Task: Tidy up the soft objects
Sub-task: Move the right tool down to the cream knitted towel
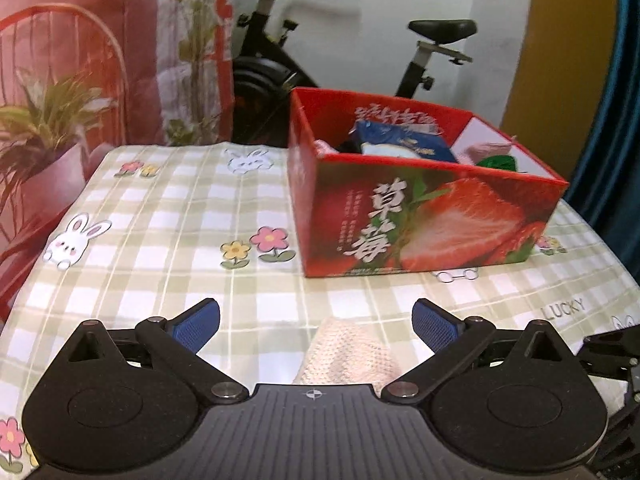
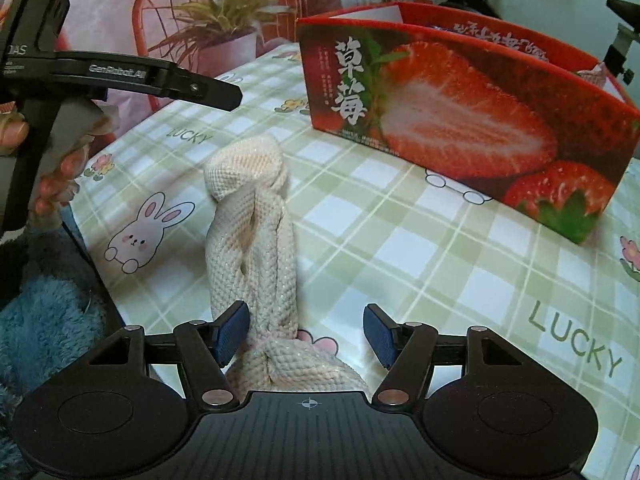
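A cream knitted cloth, knotted and elongated, lies on the checked tablecloth. My right gripper is open, its jaws either side of the cloth's near end, the left pad touching it. My left gripper is open and empty, with an end of the cloth just below and between its jaws; it also shows in the right wrist view at upper left. A red strawberry box stands beyond, holding a blue packet and pink and green soft items.
The strawberry box is at the right wrist view's upper right. A potted plant and a red wire chair stand off the table's far left. An exercise bike is behind. A blue fluffy thing lies off the table edge.
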The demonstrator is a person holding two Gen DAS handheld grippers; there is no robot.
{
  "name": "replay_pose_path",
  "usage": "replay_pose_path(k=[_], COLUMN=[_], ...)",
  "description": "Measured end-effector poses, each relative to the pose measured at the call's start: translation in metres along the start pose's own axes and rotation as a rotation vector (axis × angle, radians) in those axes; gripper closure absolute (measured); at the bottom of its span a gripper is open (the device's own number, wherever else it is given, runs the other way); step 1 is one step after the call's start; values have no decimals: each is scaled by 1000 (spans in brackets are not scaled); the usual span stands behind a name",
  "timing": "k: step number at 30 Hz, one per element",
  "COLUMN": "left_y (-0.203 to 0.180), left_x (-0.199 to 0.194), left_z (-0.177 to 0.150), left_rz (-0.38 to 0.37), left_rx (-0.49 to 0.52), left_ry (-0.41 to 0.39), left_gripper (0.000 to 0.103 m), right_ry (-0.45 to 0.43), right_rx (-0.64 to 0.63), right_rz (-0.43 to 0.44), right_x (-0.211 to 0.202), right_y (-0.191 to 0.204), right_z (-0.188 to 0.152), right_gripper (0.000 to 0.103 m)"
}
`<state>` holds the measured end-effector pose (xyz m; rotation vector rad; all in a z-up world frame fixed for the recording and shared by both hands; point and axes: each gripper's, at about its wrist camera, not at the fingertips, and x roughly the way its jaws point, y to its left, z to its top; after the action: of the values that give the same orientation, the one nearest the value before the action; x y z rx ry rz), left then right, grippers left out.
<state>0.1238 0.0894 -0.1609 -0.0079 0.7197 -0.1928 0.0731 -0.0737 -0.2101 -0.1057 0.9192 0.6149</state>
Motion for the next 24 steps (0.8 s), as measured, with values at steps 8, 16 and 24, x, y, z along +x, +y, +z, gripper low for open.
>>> replay_pose_path(k=[8, 16, 24], left_y=[3, -1, -5], left_x=[-1, -3, 3], left_z=[-5, -7, -9], left_rz=[30, 41, 0], left_rx=[-13, 1, 13], left_ry=[2, -18, -6], left_gripper=[0, 0, 0], right_ry=[25, 53, 39], right_rx=[-38, -71, -126], right_rz=[33, 18, -81], right_x=[-5, 0, 1], right_y=[7, 7, -16], right_z=[-3, -4, 8], right_gripper=[43, 52, 58])
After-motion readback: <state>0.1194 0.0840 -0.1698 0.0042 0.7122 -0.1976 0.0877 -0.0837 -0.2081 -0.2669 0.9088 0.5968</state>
